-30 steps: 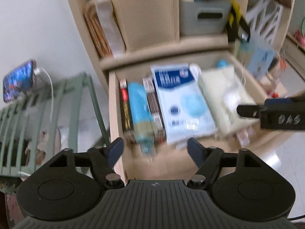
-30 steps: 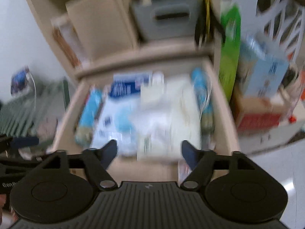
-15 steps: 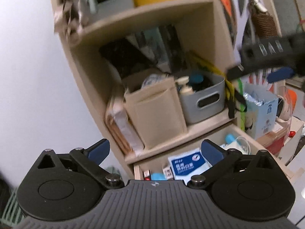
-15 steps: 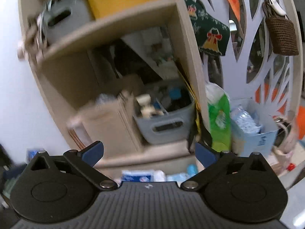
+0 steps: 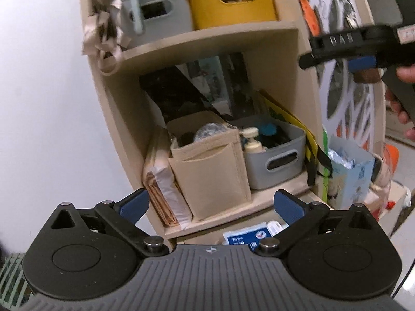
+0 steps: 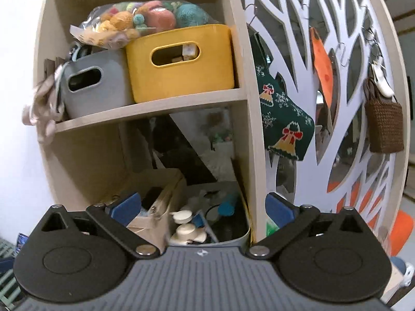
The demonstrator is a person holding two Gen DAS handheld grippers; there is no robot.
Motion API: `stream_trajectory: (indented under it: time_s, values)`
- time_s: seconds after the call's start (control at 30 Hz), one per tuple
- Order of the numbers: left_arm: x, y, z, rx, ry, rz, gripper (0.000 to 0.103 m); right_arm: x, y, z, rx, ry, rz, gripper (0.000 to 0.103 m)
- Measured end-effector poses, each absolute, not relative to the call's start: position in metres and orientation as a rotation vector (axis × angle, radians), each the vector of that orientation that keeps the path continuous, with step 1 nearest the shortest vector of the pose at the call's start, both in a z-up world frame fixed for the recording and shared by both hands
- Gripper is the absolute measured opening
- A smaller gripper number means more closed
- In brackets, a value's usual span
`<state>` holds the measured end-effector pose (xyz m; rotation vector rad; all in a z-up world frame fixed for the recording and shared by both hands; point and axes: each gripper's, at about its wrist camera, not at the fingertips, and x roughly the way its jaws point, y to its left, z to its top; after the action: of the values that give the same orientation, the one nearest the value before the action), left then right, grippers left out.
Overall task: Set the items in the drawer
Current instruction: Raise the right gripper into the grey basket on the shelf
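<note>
Before a beige wooden shelf unit, both grippers raised and pointing nearly level. Left gripper with blue-padded jaws spread wide, nothing between them. Right gripper likewise wide and empty; seen also from the left camera at the upper right edge, held by a hand. On the upper shelf, a yellow plastic bin with a slot handle at the right end, touching a grey plastic bin at its left; a clear bag of coloured yarn balls resting across both. On the lower shelf, a beige fabric organiser beside a grey plastic tub of bottles. Below the lower shelf's front edge, the open drawer mostly hidden by the left gripper body, a blue-and-white packet showing inside. Right of the unit, a white cut-out tree panel with a green knitted stocking hanging.
</note>
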<state>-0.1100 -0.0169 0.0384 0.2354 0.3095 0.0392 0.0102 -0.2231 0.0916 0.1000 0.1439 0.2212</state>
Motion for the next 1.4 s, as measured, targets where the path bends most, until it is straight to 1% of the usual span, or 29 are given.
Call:
stream_trajectory:
  time_s: [0.13,0.17,0.2,0.27,0.33,0.53,0.6,0.67,0.77,0.87,0.93,0.97,1.03,1.07,1.13,1.2,1.27,1.3,1.4]
  values:
    - [-0.104,-0.008,0.04,0.184,0.324,0.056,0.103,0.04,-0.225,0.091,0.11,0.169,0.221,0.102]
    - [-0.103,-0.007,0.04,0.175,0.335,0.052,0.103,0.049,-0.225,0.089,0.129,0.188,0.224,0.097]
    - [-0.101,-0.005,0.04,0.166,0.347,0.045,0.103,0.059,-0.225,0.087,0.152,0.216,0.233,0.082]
    - [-0.101,-0.004,0.04,0.157,0.354,0.038,0.103,0.078,-0.227,0.083,0.239,0.283,0.271,0.068]
    - [-0.102,-0.002,0.04,0.154,0.353,0.037,0.103,0.098,-0.231,0.078,0.346,0.355,0.317,0.068]
    - [-0.099,0.001,0.039,0.145,0.368,0.041,0.103,0.158,-0.227,0.07,0.437,0.537,0.295,0.068]
    - [-0.097,0.001,0.037,0.141,0.38,0.039,0.103,0.181,-0.223,0.067,0.439,0.625,0.293,0.068]
    - [-0.097,0.001,0.036,0.139,0.385,0.034,0.103,0.2,-0.214,0.059,0.377,0.717,0.268,0.067]
    - [-0.097,0.001,0.035,0.136,0.383,0.028,0.103,0.228,-0.199,0.046,0.288,0.83,0.275,0.061]
    - [-0.098,0.002,0.034,0.128,0.382,0.022,0.103,0.246,-0.188,0.046,0.168,0.873,0.213,0.056]
    - [-0.098,0.004,0.034,0.12,0.383,0.021,0.103,0.257,-0.182,0.04,0.118,0.936,0.225,0.053]
    - [-0.098,0.004,0.034,0.116,0.382,0.022,0.103,0.26,-0.177,0.038,0.094,0.955,0.234,0.049]
    - [-0.099,0.006,0.034,0.112,0.377,0.027,0.103,0.266,-0.167,0.035,0.036,0.993,0.242,0.044]
    - [-0.099,0.007,0.034,0.109,0.375,0.03,0.103,0.268,-0.163,0.032,0.018,1.011,0.246,0.038]
    - [-0.1,0.009,0.035,0.103,0.367,0.04,0.103,0.273,-0.158,0.033,-0.019,1.018,0.246,0.031]
    - [-0.101,0.012,0.035,0.094,0.363,0.051,0.103,0.276,-0.154,0.034,-0.076,1.034,0.239,0.002]
    - [-0.101,0.015,0.035,0.085,0.36,0.062,0.103,0.277,-0.159,0.027,-0.053,1.05,0.247,0.001]
    - [-0.101,0.016,0.035,0.08,0.361,0.067,0.103,0.277,-0.161,0.026,-0.039,1.026,0.241,0.0]
    - [-0.099,0.019,0.034,0.069,0.374,0.07,0.103,0.258,-0.171,0.041,0.005,0.885,0.227,0.001]
